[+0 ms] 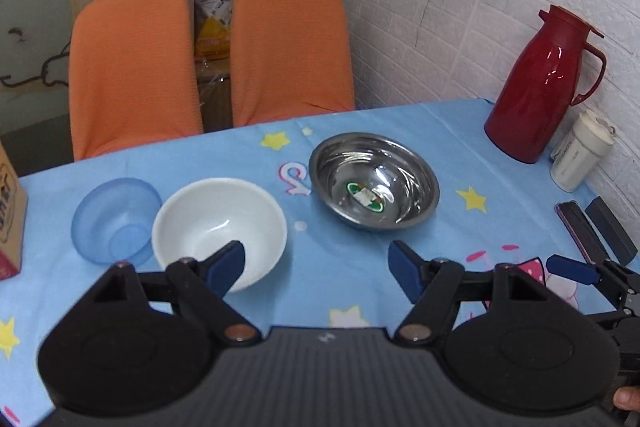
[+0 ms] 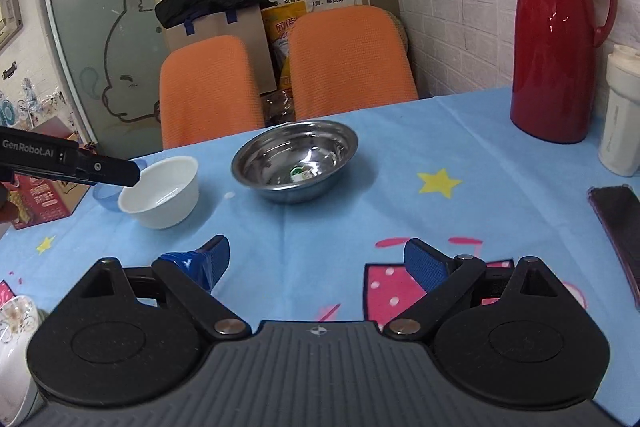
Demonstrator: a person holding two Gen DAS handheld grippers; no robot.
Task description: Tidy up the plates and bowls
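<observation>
A white bowl [image 1: 219,223] sits on the blue tablecloth, with a translucent blue bowl [image 1: 114,221] touching its left side and a steel bowl [image 1: 374,181] to its right. My left gripper [image 1: 316,269] is open and empty, just above the cloth; its left finger overlaps the white bowl's near rim. In the right wrist view the white bowl [image 2: 162,191], steel bowl [image 2: 296,159] and the blue bowl [image 2: 106,197] behind it show farther off. My right gripper [image 2: 318,261] is open and empty, low over the cloth. A floral white dish [image 2: 16,331] sits at the lower left.
A red thermos jug [image 1: 542,87] and a white cup [image 1: 580,151] stand at the right by the brick wall. A dark phone [image 2: 618,223] lies at the right edge. A cardboard box [image 1: 10,215] stands at the left. Two orange chairs [image 1: 208,63] are behind the table.
</observation>
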